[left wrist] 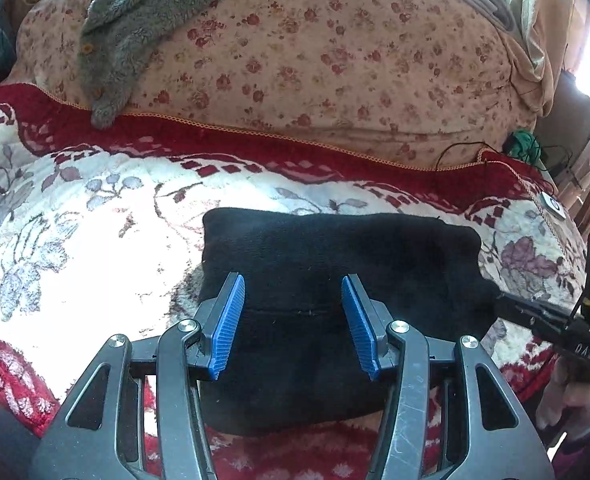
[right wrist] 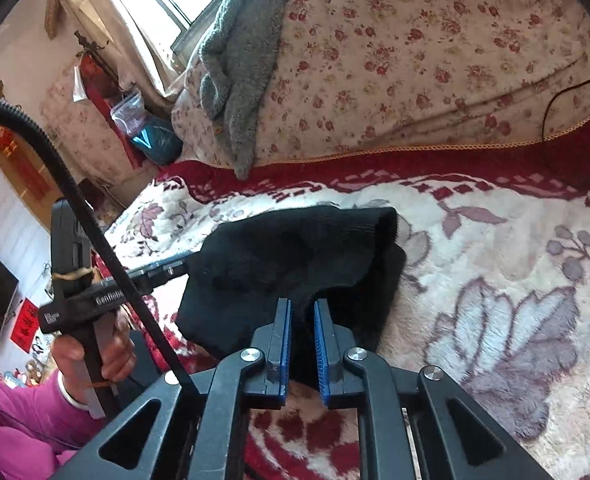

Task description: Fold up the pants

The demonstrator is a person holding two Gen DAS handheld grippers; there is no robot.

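Black fleece pants point(left wrist: 335, 264), folded into a compact thick bundle, lie on the bed's red-and-cream floral blanket point(left wrist: 75, 208), near its front edge. Behind the blanket lies a rose-print quilt point(left wrist: 315, 60) with a grey fleece garment point(left wrist: 135, 12) draped over it.

Left tool point(left wrist: 293, 320): released. Its blue ribbed pads point(left wrist: 229, 320) stand apart above the near half of the bundle, one to each side of a seam line, and do not press the cloth. In the right wrist view this tool point(right wrist: 191, 266) reaches the left edge of the pants, held by a hand point(right wrist: 95, 356) with a pink sleeve point(right wrist: 11, 416); whether its tips touch the cloth there cannot be told.

Right tool point(right wrist: 303, 332): clenched on the pants. Its blue pads stand almost together, with a raised ridge of black fabric at the near edge of the bundle pinched between them. In the left wrist view the same tool point(left wrist: 507, 300) meets the right edge of the bundle.
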